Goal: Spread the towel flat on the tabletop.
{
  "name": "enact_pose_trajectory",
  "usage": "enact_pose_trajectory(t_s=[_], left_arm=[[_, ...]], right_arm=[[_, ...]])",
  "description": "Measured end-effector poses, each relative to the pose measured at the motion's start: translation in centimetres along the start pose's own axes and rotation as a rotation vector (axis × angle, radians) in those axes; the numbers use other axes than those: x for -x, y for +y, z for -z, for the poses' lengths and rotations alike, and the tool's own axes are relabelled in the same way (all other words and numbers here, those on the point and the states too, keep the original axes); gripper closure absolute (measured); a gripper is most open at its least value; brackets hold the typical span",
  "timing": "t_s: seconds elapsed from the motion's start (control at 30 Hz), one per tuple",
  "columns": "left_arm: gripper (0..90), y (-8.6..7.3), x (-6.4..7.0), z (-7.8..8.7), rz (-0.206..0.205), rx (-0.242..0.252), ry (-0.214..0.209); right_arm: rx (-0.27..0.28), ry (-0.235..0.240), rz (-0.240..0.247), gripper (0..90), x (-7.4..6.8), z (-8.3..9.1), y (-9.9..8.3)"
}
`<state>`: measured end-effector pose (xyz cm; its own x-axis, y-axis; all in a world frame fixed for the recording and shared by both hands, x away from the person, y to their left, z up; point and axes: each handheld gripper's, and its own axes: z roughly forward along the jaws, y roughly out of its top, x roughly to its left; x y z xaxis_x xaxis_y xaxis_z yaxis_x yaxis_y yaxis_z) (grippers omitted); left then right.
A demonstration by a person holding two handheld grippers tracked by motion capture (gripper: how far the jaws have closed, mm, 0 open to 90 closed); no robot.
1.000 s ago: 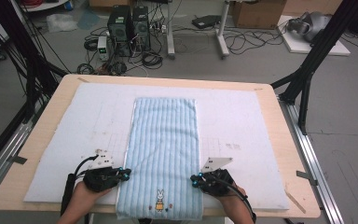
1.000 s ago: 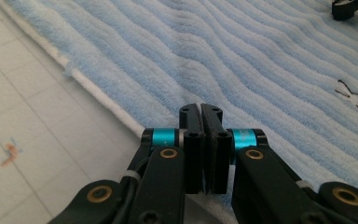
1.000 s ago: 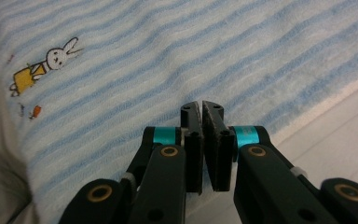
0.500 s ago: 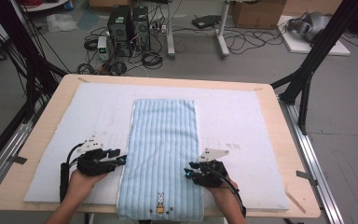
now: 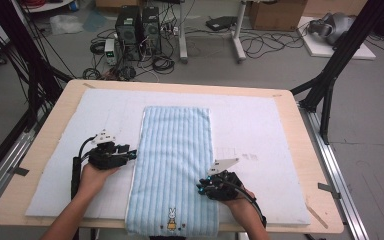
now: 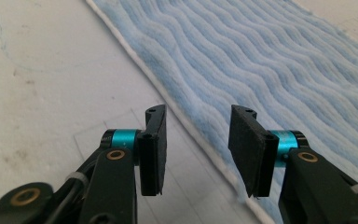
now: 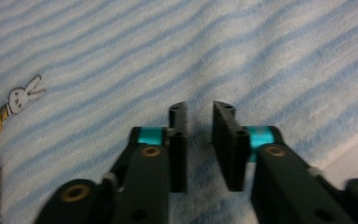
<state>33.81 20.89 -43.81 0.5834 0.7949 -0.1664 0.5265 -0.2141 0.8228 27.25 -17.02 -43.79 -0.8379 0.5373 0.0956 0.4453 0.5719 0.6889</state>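
Towel (image 5: 175, 170), blue-striped, was laid flat lengthwise on the white mat (image 5: 260, 130); judged light, limp and grippy, best pinched at its long edges. Left gripper (image 5: 130, 155) was held wide open astride the left hem, right gripper (image 5: 200, 189) narrowly open over the right edge, nothing held.

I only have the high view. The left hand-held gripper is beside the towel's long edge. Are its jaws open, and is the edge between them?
Observer: The left hand-held gripper is wide open; the towel's white edge runs up through the gap between the jaws, nothing pinched.
Operator: And the right one? It looks like a dark lump to me.
Observer: The right hand-held gripper has a narrow gap between its jaws, and they point onto the striped cloth, inside the towel's border.
Operator: Is it gripping any cloth?
Observer: I see no fold raised between the jaws; the cloth there looks flat.
Operator: Which way is the rabbit from it?
Observer: In the right gripper view, the rabbit lies far left of the jaws.
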Motion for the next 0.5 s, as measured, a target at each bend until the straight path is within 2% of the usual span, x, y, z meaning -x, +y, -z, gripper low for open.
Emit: enact_pose_trajectory(t_s=[0.07,0.13,0.2,0.23,0.3,0.37,0.4,0.5], left_arm=[[56.8,0.4,-0.2,-0.5,-0.011,0.005,0.007],[57.8,0.8,-0.5,-1.3,-0.01,0.006,0.016],[59.4,1.2,-0.9,-2.0,0.004,0.0,0.019],[60.0,1.4,-1.0,-2.3,0.008,0.0,0.02],[61.9,1.7,-1.1,-3.0,0.012,-0.004,0.028],[64.6,2.0,-1.1,-3.7,0.016,-0.01,0.043],[65.3,2.1,-1.2,-4.0,0.017,-0.02,0.054],[68.0,2.3,-1.3,-4.8,0.014,-0.026,0.079]], right_arm=[[0.069,-0.007,-0.029,67.5,0.7,0.4,0.2],[0.138,-0.089,-0.071,65.0,1.9,1.0,0.5],[0.166,-0.175,-0.117,68.0,3.5,1.3,0.8],[0.171,-0.216,-0.127,70.5,4.2,1.2,1.0],[0.181,-0.266,-0.167,73.6,5.7,0.8,1.3],[0.167,-0.307,-0.18,76.0,6.7,-0.1,1.8],[0.159,-0.31,-0.18,76.9,7.1,-0.7,2.0],[0.09,-0.33,-0.14,79.0,7.4,-2.4,2.4]])
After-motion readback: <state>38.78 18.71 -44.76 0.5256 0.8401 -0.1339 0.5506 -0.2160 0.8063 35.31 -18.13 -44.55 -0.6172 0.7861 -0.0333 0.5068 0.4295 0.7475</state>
